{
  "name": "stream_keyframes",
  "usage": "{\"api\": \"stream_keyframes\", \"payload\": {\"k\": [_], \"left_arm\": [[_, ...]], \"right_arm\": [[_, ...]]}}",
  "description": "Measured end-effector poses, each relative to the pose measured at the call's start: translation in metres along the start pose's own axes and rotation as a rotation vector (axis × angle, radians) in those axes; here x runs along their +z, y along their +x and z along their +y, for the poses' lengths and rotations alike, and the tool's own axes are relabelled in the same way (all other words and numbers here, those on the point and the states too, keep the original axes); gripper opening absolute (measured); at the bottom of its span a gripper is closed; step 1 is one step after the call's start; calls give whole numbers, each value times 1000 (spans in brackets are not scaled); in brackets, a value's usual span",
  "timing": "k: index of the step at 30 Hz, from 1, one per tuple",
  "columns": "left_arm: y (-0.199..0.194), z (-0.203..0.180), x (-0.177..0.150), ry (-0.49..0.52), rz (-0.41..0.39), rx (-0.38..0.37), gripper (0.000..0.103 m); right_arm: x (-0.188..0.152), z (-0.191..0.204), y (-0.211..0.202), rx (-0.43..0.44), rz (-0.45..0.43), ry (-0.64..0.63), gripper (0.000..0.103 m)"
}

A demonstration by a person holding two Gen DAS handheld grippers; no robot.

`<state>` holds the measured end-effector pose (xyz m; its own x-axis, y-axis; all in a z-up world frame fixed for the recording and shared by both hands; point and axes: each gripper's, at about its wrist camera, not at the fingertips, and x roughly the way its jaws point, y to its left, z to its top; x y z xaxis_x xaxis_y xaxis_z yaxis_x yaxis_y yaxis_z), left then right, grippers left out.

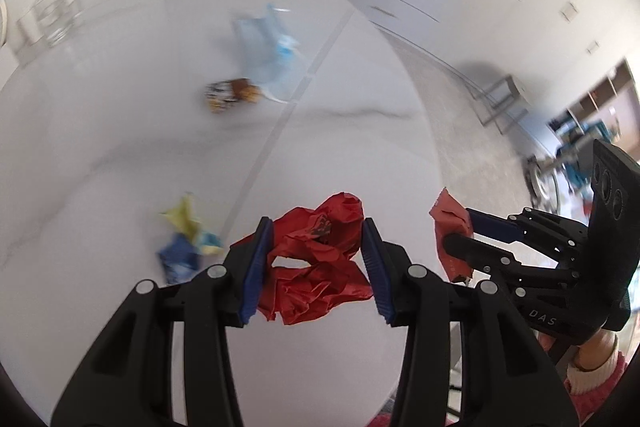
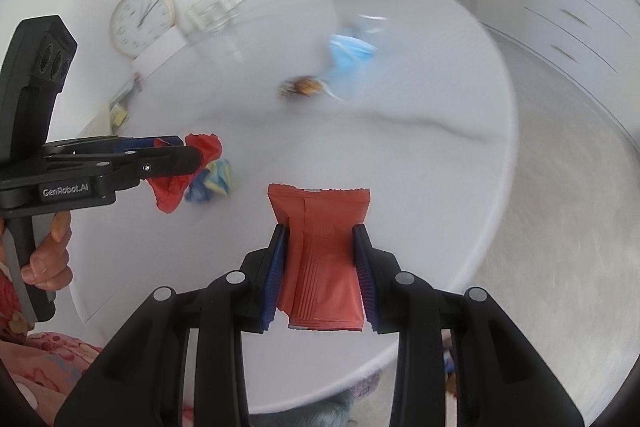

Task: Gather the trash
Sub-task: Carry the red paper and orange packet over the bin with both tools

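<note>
- My left gripper [image 1: 318,263]: its blue-padded fingers [image 1: 256,267] are clamped on a crumpled red paper wrapper [image 1: 320,267], which is held above the near part of the round white marble-patterned table [image 1: 120,147].
- My right gripper [image 2: 320,267]: its fingers are closed against both long edges of a flat terracotta-red foil sachet [image 2: 324,259], held above the near edge of the table; the sachet's serrated end points away from me.
- Seen from the left wrist, the right gripper sits to the right, just off the table's rim, the sachet in its grasp.
- A crumpled yellow-and-blue wrapper [image 1: 186,239] lies on the table, near left, just beside the left gripper's fingers.
- A small brown-and-white patterned candy wrapper [image 1: 230,95] lies nearer the table's middle, touching or just beside a pale blue crumpled face mask [image 1: 268,47] on its far side; blur hides which.
- A clear glass container [image 1: 50,15] stands at the far left edge.
- A round white wall clock [image 2: 142,21] leans beyond the table.
</note>
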<state>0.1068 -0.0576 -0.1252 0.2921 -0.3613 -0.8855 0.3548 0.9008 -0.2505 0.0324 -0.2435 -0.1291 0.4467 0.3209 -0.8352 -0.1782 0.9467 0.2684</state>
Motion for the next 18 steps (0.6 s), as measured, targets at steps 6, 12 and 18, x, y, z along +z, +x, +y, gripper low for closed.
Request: {"api": "stream_keyframes", "payload": {"k": [6,12,18], "left_arm": [[4,-76,-21,148,26,-80,44],[12,-147,-43,282,83,-150,44],[16,-196,-63,385,104,-184,44]], "right_arm": [[-64,-38,-51,-97,-54,163,34],[-115,-66,-87,-198,-73,282,34],[-153,-90,-111,-264,-93,383,34]]}}
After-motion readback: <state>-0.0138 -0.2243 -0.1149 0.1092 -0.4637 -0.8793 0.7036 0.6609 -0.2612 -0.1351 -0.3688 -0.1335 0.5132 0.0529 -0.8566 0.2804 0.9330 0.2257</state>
